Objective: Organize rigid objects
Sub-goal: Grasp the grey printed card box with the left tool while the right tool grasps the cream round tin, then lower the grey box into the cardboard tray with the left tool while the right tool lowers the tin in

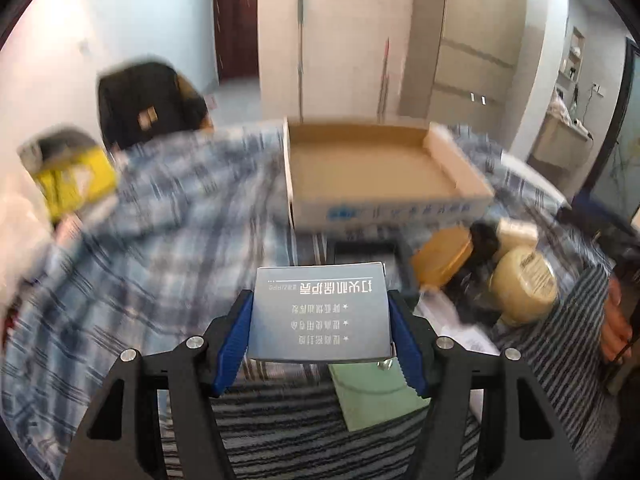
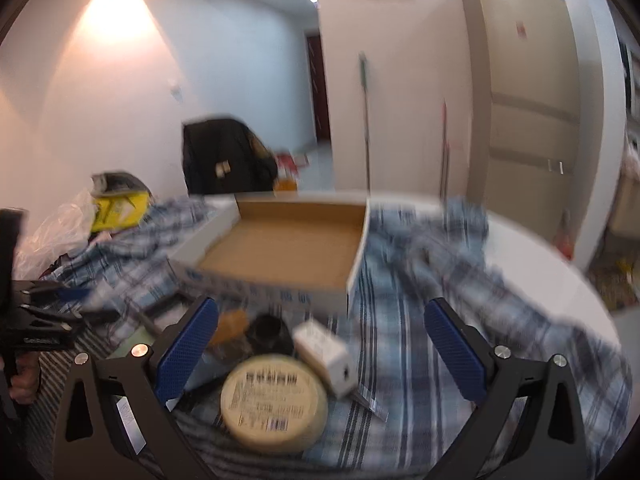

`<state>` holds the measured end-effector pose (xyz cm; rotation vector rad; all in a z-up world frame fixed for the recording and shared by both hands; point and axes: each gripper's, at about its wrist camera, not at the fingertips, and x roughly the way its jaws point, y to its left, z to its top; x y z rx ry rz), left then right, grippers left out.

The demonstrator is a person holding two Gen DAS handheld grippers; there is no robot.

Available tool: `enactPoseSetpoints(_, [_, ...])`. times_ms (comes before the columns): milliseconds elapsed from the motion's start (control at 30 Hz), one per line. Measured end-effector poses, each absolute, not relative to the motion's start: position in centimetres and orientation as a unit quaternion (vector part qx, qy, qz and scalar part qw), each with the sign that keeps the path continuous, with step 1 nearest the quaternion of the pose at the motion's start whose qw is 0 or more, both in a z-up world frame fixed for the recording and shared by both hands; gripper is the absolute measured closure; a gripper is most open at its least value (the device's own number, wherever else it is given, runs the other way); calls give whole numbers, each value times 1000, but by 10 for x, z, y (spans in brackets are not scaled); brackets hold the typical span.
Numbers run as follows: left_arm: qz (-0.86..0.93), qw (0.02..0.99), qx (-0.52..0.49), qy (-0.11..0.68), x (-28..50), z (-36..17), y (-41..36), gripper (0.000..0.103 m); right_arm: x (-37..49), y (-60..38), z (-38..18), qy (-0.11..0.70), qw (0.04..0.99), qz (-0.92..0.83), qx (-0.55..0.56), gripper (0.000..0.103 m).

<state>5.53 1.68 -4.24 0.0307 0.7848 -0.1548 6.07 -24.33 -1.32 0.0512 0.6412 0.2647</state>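
My left gripper [image 1: 320, 332] is shut on a flat silver-blue box with Chinese print [image 1: 320, 312], held above the cloth just before the open cardboard tray [image 1: 372, 172]. My right gripper [image 2: 320, 348] is open and empty above a round cream tin [image 2: 274, 404]. Beside the tin lie a small white box [image 2: 326, 350], a black jar [image 2: 268, 334] and an amber round lid [image 2: 230, 326]. The tray also shows in the right wrist view [image 2: 284, 244], and it is empty. The same tin [image 1: 524, 284] and amber lid [image 1: 442, 258] show in the left wrist view.
A blue plaid cloth [image 1: 172, 240] covers the round white table [image 2: 532, 252]. A pale green card [image 1: 376, 392] lies under the left gripper. A yellow package [image 1: 74, 178] and clear plastic bag [image 2: 52, 232] sit at the far left. A dark chair [image 2: 224, 156] stands behind the table.
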Motion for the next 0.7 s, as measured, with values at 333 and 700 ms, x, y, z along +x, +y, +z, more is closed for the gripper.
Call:
enactPoseSetpoints(333, [-60, 955, 32, 289, 39, -12, 0, 36, 80, -226, -58, 470, 859, 202, 23, 5])
enactPoseSetpoints(700, [-62, 954, 24, 292, 34, -13, -1, 36, 74, -215, -70, 486, 855, 179, -16, 29])
